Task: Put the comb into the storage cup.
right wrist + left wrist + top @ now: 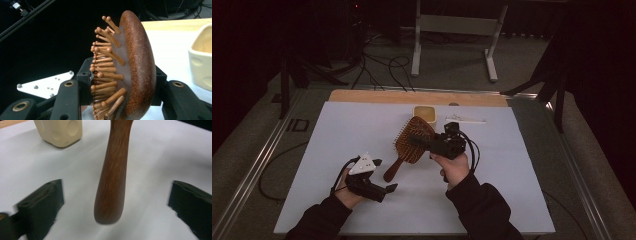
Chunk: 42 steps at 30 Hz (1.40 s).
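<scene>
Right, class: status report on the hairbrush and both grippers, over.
Right gripper shut on hairbrush head. Left gripper open, handle between its jaws, untouched. Cream cup beyond, apart.

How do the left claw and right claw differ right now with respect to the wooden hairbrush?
The right claw is shut on the hairbrush, clamping its head; the left claw stands open, its jaws apart on either side of the handle without touching it. The right claw is raised above the white mat; the left claw sits low near it. Both point toward the same brush.
</scene>
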{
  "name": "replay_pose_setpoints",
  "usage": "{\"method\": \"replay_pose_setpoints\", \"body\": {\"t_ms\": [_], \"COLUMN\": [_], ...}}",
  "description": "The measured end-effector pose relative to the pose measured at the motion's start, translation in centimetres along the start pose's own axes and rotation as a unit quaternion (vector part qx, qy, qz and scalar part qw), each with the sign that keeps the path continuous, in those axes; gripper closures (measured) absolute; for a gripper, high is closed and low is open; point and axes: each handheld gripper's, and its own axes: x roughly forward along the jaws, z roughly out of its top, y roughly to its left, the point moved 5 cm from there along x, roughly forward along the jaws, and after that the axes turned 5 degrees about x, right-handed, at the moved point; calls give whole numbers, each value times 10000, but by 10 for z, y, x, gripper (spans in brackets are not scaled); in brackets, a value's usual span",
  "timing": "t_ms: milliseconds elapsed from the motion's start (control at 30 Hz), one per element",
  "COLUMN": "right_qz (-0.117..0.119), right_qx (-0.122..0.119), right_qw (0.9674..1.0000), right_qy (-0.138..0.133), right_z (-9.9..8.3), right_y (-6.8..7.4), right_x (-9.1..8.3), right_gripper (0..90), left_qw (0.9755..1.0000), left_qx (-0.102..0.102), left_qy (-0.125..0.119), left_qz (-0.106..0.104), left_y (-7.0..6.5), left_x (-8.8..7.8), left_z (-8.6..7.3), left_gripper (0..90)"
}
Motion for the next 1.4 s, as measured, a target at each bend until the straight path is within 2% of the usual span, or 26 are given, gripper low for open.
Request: {"method": "replay_pose_setpoints", "body": {"t_ms": [167,367,600,733,1167,1400], "right_qz": [-60,-119,-162,-170,-281,-329], "right_qx": [-71,-133,-192,-205,-412,-476], "right_qw": [9999,9998,9995,9994,9980,9970], "right_qy": [-66,-133,-194,-235,-390,-514], "right_z": [7,14,20,24,46,59], "right_y": [0,0,1,1,6,8], "right_x": [-6,-14,-21,-26,-42,-50], "right_gripper": [513,513,513,513,513,513], "left_qw": [10000,9999,9999,9996,9997,9997], "left_qx": [12,42,77,241,60,42], "left_qy": [-11,-91,-112,-135,-124,-113], "left_qz": [-24,98,-3,13,222,222], "left_y": [0,1,1,1,7,7], "left_x": [-4,-12,-19,-23,-41,-50], "left_z": [-1,-3,-9,-13,-32,-42], "left_gripper": [0,0,0,0,0,0]}}
